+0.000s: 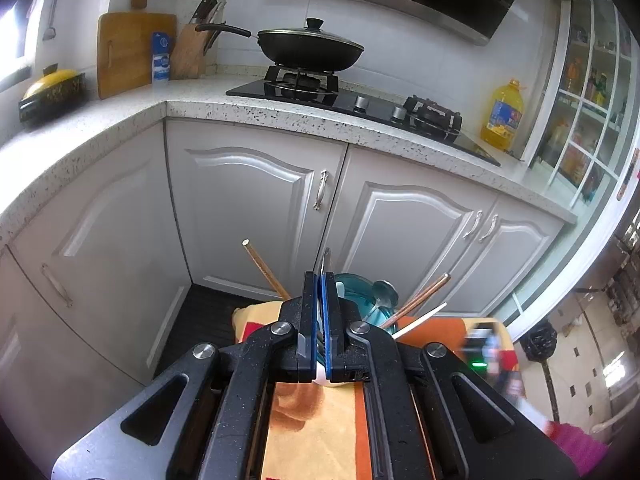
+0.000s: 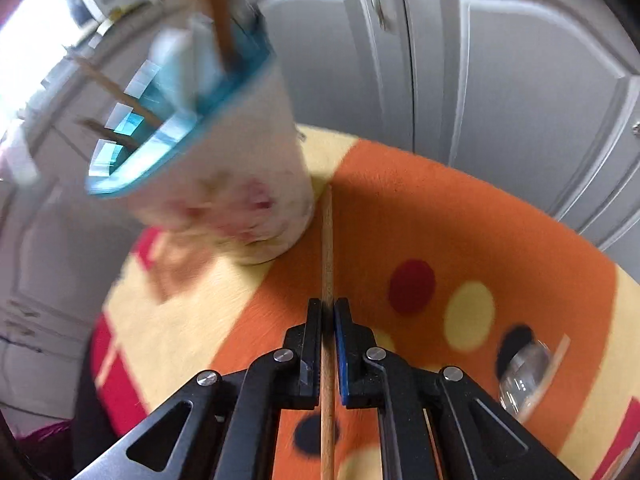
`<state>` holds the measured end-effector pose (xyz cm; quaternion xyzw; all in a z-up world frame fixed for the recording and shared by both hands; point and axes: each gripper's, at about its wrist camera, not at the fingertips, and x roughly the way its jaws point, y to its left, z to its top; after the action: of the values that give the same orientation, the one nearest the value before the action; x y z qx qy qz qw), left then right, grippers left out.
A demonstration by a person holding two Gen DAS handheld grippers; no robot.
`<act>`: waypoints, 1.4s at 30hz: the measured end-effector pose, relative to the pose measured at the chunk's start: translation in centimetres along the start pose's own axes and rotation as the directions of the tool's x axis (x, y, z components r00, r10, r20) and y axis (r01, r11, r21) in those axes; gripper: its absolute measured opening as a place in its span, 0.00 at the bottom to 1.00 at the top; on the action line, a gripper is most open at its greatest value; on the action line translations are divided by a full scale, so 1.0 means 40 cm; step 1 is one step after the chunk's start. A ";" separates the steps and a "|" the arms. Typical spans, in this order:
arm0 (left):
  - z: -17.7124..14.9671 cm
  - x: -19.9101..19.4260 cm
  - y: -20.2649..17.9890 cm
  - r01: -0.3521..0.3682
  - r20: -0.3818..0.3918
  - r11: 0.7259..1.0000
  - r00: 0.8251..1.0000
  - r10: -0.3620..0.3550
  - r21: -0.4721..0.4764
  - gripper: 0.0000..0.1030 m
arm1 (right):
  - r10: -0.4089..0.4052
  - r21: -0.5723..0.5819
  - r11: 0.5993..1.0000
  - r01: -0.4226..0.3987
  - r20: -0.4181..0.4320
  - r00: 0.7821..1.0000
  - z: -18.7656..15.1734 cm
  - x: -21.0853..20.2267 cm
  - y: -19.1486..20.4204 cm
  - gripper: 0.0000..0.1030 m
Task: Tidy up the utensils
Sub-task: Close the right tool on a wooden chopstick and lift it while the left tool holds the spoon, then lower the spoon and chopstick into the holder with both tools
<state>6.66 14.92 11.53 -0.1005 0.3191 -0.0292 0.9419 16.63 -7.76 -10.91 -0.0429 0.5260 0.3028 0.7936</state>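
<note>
Right wrist view: right tongs [image 2: 328,320] pressed almost together, pinching a wooden chopstick [image 2: 327,240] lengthwise, running out ahead along the fingers and back under the camera. Far tip low, just beside the foot of the holder [image 2: 240,184], a white cup with a blue rim, blurred here and leaning in the lens. Several sticks already poking out of its mouth. Underneath, an orange and yellow spotted cloth [image 2: 440,216]. Off to the right on it, a clear spoon-like thing [image 2: 524,372], too blurred to name surely. Beyond, pale cabinet doors [image 2: 520,60].

Left wrist view: left tongs [image 1: 319,312] likewise pressed almost together, nipping a thin metal piece [image 1: 327,260] sticking up past the fingertips. Fork, knife or spoon handle: impossible to tell. Just behind, the same holder, with brown sticks [image 1: 264,268] and a spoon [image 1: 384,288] fanned out of it.

Probably partway through: some pieces housed, two in the tongs, at least one loose on the cloth.

To do this step well:
- Raise the chopstick's tip above the blue rim before moving across.
- Tilt it steeply downward and aim for a gap between the sticks already inside.
- Loosen only with the lower end well within the mouth.
- Meanwhile keep the left tongs and the metal piece off the rim, to avoid toppling the cup.
</note>
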 end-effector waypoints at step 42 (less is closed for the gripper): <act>-0.001 0.276 -0.054 -0.179 -0.062 0.977 0.980 0.187 0.118 0.01 | 0.012 -0.199 0.979 0.051 0.302 0.953 0.311 -0.244 0.212 0.06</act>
<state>15.43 11.48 5.38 -0.0165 0.3589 0.0362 0.9325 19.66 -0.29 5.15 -0.0828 0.3642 0.3504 0.8589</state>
